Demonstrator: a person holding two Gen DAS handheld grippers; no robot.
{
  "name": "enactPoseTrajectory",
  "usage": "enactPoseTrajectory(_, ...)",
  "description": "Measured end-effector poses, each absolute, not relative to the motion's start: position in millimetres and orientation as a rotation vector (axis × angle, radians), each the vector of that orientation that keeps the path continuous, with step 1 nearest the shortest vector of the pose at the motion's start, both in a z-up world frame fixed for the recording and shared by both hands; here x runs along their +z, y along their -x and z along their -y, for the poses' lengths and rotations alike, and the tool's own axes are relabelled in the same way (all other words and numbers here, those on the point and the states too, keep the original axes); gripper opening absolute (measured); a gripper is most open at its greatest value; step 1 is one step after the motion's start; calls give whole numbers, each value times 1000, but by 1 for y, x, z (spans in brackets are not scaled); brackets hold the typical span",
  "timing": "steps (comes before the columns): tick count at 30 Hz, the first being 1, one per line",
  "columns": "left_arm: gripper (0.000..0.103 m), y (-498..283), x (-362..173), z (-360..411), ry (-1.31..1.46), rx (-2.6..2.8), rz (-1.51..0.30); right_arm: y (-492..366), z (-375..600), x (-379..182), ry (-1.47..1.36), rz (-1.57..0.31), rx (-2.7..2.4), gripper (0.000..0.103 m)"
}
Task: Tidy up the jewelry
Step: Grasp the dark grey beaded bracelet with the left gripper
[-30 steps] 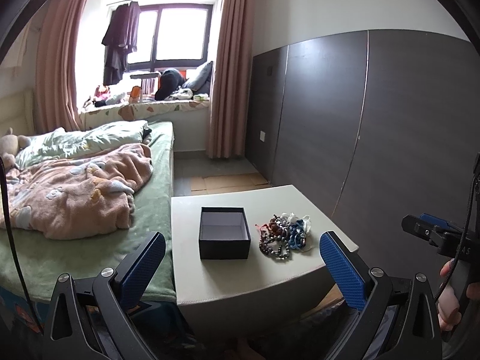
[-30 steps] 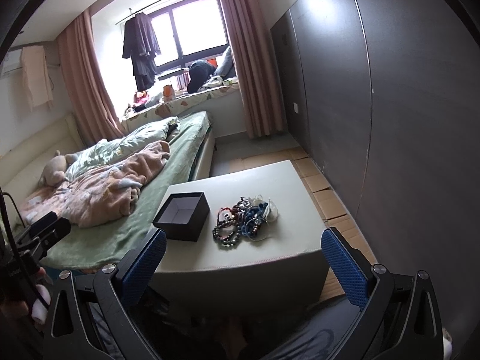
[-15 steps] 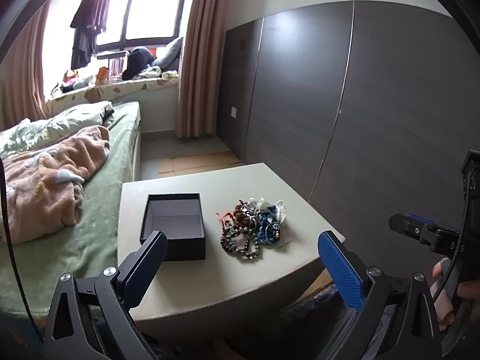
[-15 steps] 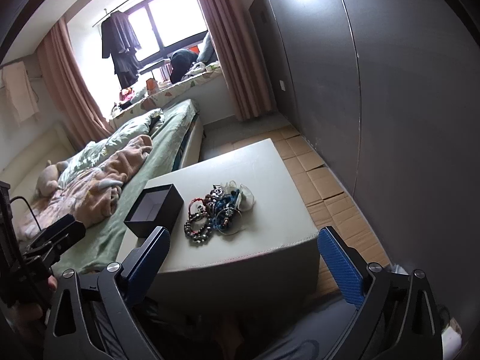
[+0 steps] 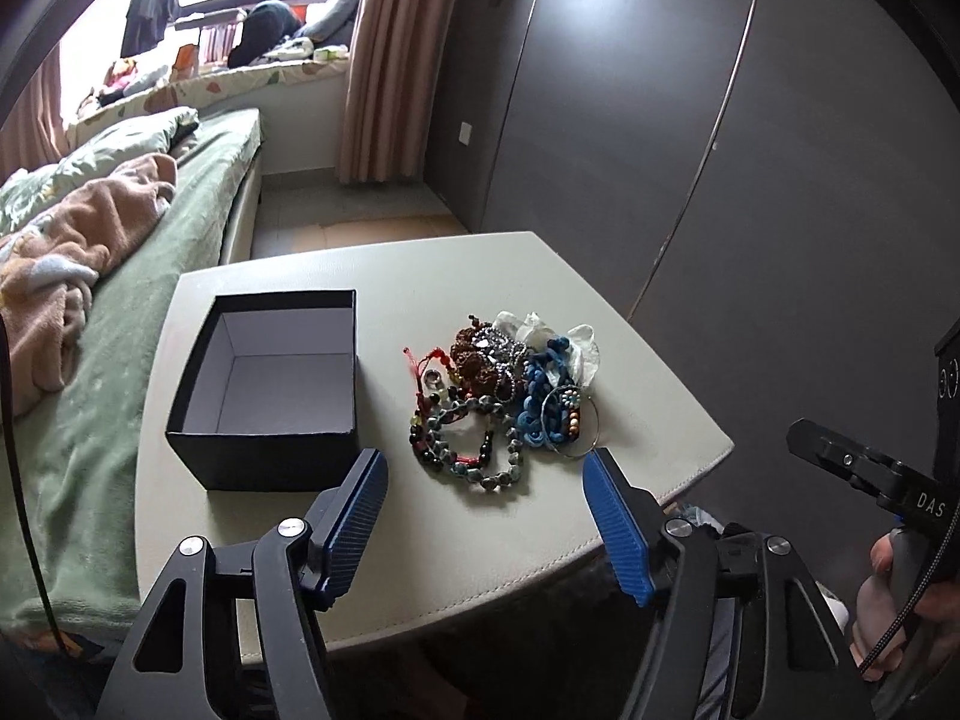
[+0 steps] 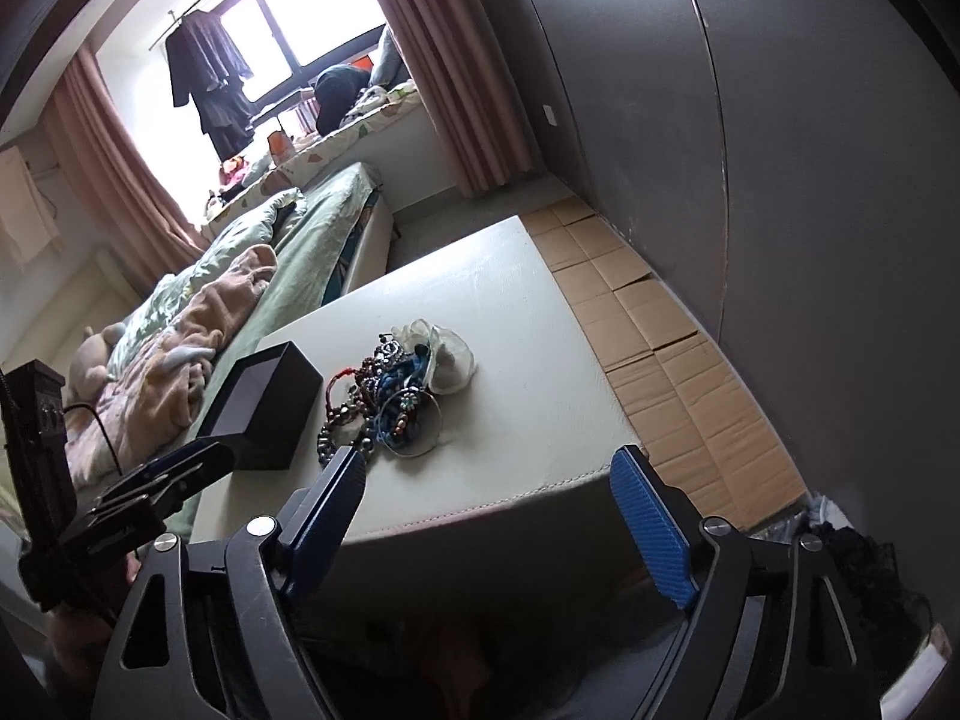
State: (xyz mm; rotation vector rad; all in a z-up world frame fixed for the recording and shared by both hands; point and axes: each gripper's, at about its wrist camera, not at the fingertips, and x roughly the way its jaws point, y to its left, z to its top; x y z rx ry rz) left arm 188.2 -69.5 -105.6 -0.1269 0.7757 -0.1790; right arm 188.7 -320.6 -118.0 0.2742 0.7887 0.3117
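on the pale grey padded worktop (image 5: 390, 546) the tangled heap of beaded bracelets (image 5: 501, 399) lies just at 3 o'clock of the empty black square cardboard box (image 5: 270, 402), and left gripper (image 5: 486, 522) and right gripper (image 6: 489, 525) both hover wide apart, holding nothing.

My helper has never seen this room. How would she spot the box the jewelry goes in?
Find the pale table beside the green bed. On it, left of the tangled jewelry pile, sits the black box: square, lidless, empty, with a pale lining.

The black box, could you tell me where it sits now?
In the left wrist view, the black box sits open on the table, left of the jewelry pile.
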Motion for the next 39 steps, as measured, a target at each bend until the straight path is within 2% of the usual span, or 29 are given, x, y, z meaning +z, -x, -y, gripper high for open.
enactPoseTrajectory(3, 55, -202, -117, 71, 147, -188, -808, -200, 318, -130, -281, -823, 321, 69)
enactPoseTrajectory(5, 52, -211, -128, 71, 163, -186, -840, -207, 315, -136, -273, -840, 327, 65)
enactPoseTrajectory(12, 38, -234, -158, 75, 184, -152, -925, -221, 312, -149, -258, -880, 341, 65)
enactPoseTrajectory(17, 37, -246, -175, 73, 197, -114, -975, -229, 317, -153, -260, -905, 333, 65)
enactPoseTrajectory(18, 34, -248, -176, 73, 201, -108, -980, -231, 318, -154, -262, -909, 331, 65)
enactPoseTrajectory(19, 25, -250, -176, 73, 198, -101, -982, -232, 318, -154, -264, -912, 331, 65)
enactPoseTrajectory(23, 9, -251, -173, 73, 212, -93, -982, -238, 312, -155, -257, -925, 347, 65)
enactPoseTrajectory(39, 9, -229, -114, 48, 284, -123, -864, -285, 234, -172, -67, -1052, 512, 66)
